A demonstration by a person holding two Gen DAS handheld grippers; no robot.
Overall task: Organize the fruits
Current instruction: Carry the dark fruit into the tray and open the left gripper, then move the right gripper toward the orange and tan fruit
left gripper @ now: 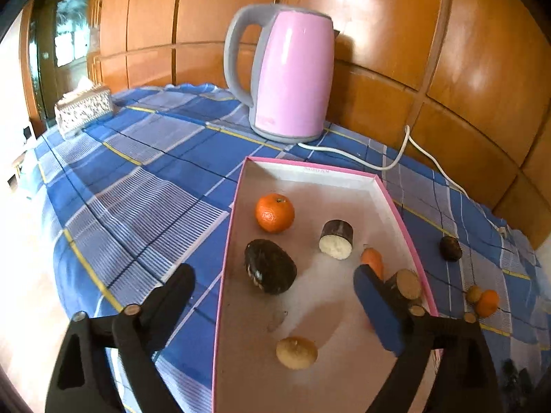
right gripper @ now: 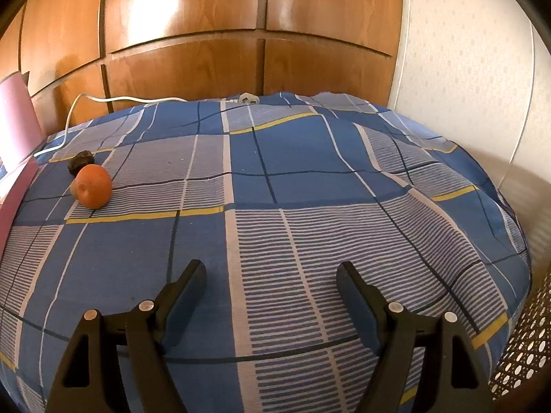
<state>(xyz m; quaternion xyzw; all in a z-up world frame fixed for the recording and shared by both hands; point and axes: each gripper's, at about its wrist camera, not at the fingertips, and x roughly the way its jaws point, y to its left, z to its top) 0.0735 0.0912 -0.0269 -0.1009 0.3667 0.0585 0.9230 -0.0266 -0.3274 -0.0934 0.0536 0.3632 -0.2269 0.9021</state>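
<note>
Left claw (left gripper: 272, 306) held wide, empty, over box (left gripper: 311, 168); several fruits already inside. Right claw (right gripper: 270, 296) spread, empty. Orange (right gripper: 93, 186) left on surface (right gripper: 310, 172), far left; pickup judged next.

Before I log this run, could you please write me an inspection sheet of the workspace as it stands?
Surface: table under a blue checked cloth, rumpled at the far edge.
Job's things: shallow pink-rimmed cardboard box holding an orange tangerine, a dark oval fruit, a dark-skinned white-fleshed cut piece, a small yellowish fruit and a few more pieces; on the cloth outside it, a second tangerine and a dark fruit.
Clutter: pink electric kettle; patterned tissue box.
Grippers: left gripper open over the box; right gripper open above bare cloth.
Cables: white kettle cord.
Surroundings: wood panelling.
</note>
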